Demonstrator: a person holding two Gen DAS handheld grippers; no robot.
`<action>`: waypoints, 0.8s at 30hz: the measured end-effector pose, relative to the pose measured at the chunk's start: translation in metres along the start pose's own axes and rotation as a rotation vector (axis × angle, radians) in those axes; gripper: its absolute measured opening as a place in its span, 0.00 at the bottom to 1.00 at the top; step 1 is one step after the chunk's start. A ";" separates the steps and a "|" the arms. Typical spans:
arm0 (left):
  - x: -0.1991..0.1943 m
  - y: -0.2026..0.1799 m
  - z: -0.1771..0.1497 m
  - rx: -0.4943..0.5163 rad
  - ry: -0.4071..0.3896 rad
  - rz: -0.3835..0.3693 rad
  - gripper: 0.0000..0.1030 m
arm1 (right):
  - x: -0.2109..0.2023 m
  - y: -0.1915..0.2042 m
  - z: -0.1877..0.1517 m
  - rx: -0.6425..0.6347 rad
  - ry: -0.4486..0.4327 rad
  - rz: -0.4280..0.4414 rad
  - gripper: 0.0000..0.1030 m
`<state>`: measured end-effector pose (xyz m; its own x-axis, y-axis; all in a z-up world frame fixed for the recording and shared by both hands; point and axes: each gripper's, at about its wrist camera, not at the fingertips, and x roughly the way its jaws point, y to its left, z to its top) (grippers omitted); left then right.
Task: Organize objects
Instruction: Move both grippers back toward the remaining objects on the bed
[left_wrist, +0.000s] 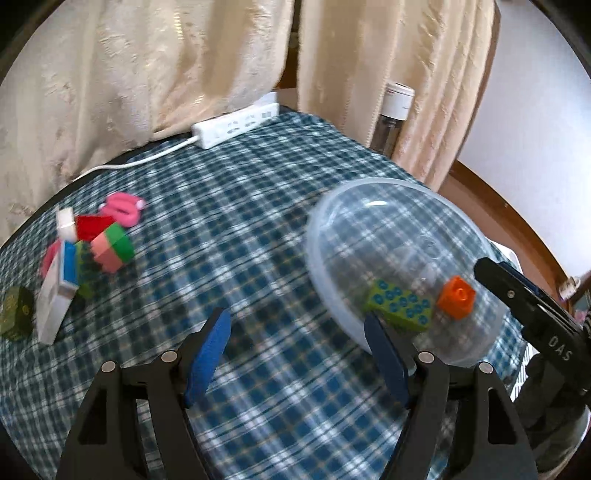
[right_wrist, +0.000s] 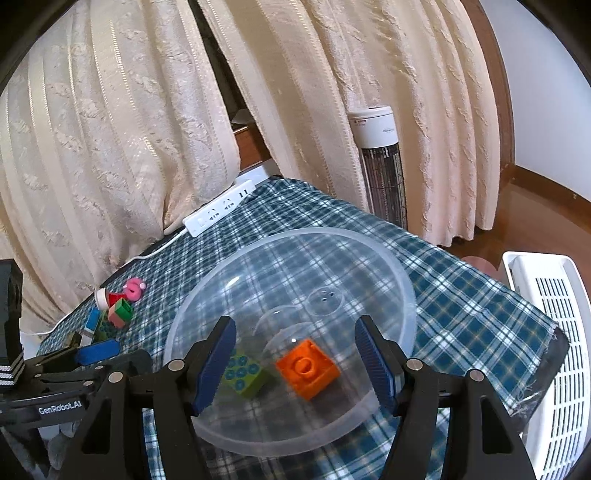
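Both claws, left claw (left_wrist: 295, 354) and right claw (right_wrist: 295, 362), gape empty. Clear bowl (right_wrist: 399, 280) holds orange brick (right_wrist: 308, 369) and green brick (right_wrist: 243, 376); loose pile (left_wrist: 88, 254) remains on worktop (left_wrist: 258, 206). Bricks probably light, rigid; pinch flat sides.

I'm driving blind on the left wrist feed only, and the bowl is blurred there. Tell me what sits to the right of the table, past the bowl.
Observer: A white slatted crate stands right beside the table's edge, past the clear bowl.
Operator: Confirm the right gripper's state; I see only one black finger of it.
Observer: The right gripper is open and holds nothing, its fingers spread over the near side of the bowl, above the orange block and green block.
Operator: Report what that pale cylinder behind the curtain is.
Observer: It is a tall tower fan or heater with a white top and dark grille, standing behind the table.
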<state>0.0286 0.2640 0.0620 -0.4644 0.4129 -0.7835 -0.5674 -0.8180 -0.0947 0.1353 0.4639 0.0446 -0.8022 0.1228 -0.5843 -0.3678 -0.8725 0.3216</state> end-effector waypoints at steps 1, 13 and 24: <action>-0.001 0.004 -0.001 -0.008 -0.001 0.004 0.74 | 0.000 0.003 0.000 -0.005 0.002 0.003 0.70; -0.017 0.073 -0.017 -0.138 -0.016 0.057 0.74 | 0.008 0.052 -0.007 -0.064 0.036 0.047 0.75; -0.028 0.136 -0.031 -0.239 -0.019 0.129 0.74 | 0.022 0.102 -0.014 -0.139 0.086 0.107 0.75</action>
<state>-0.0140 0.1285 0.0522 -0.5364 0.3044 -0.7872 -0.3272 -0.9347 -0.1386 0.0864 0.3711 0.0543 -0.7879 -0.0097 -0.6157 -0.2095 -0.9360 0.2828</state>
